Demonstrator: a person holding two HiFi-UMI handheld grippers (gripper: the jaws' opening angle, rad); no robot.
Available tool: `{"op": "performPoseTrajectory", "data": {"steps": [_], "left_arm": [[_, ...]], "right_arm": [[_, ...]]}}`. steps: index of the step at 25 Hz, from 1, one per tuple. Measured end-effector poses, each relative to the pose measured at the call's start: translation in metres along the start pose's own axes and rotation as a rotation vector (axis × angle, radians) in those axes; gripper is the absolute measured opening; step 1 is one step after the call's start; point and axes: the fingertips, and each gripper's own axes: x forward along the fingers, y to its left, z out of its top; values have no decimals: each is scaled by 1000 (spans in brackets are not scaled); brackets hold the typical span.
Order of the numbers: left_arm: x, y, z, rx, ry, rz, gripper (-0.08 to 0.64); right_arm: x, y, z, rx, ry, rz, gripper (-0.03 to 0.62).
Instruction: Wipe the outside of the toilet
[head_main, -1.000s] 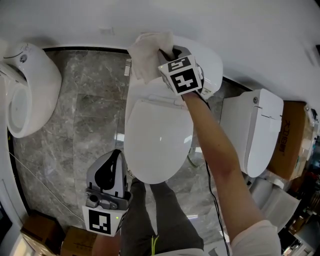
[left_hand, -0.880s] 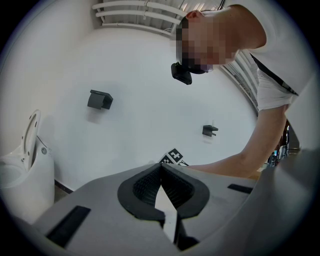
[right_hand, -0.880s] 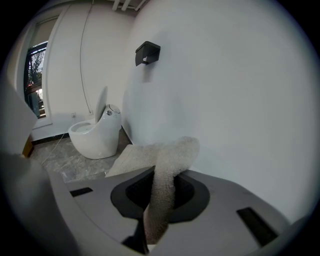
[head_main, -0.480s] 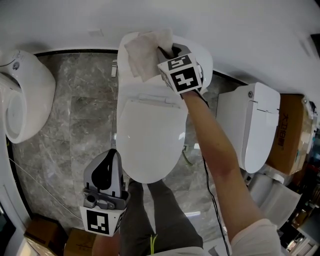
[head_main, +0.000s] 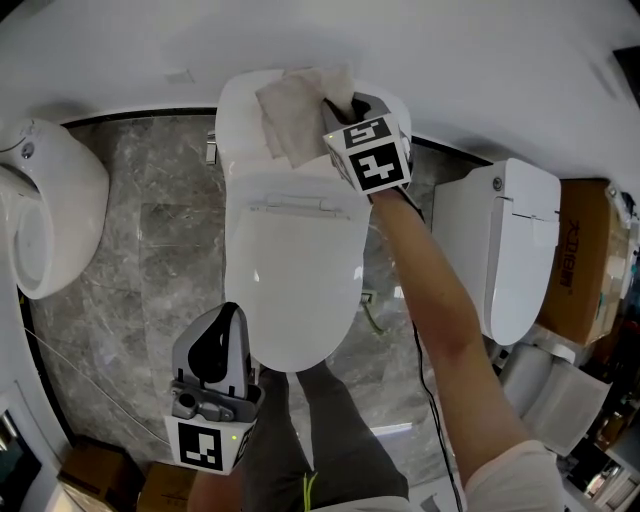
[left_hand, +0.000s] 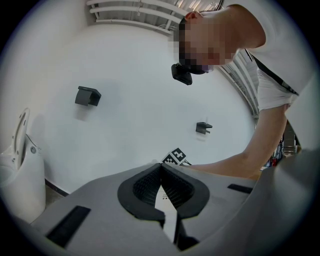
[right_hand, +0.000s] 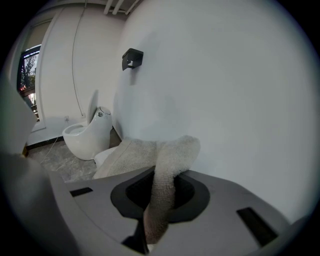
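Observation:
A white toilet (head_main: 290, 290) with its lid down stands in the middle of the head view, its tank (head_main: 240, 120) against the white wall. A beige cloth (head_main: 295, 110) lies spread on the tank top, with my right gripper (head_main: 335, 105) shut on its right edge. In the right gripper view the cloth (right_hand: 160, 170) runs up between the jaws and drapes over the tank towards the wall. My left gripper (head_main: 215, 375) hangs low by the front left of the bowl, shut with nothing in it; in the left gripper view its jaws (left_hand: 161, 187) point up at the wall.
Another white toilet (head_main: 40, 200) stands open at the left and a third one (head_main: 515, 250) at the right. A cardboard box (head_main: 585, 260) sits at the far right. Grey marble floor (head_main: 150, 260) lies around the bowls. My legs stand just before the middle toilet.
The right gripper and cloth have stayed on the tank top with a slight shift to the right. The view has shifted, so the toilet sits further left. The left gripper has barely moved.

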Motion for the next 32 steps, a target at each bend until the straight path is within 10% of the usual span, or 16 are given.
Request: {"op": "performPoseTrajectory", "data": {"steps": [32], "left_arm": [[71,-70,-28,20,49,-89,17]], "right_arm": [[-42,-106,-83,94,-10,-92,71]]}}
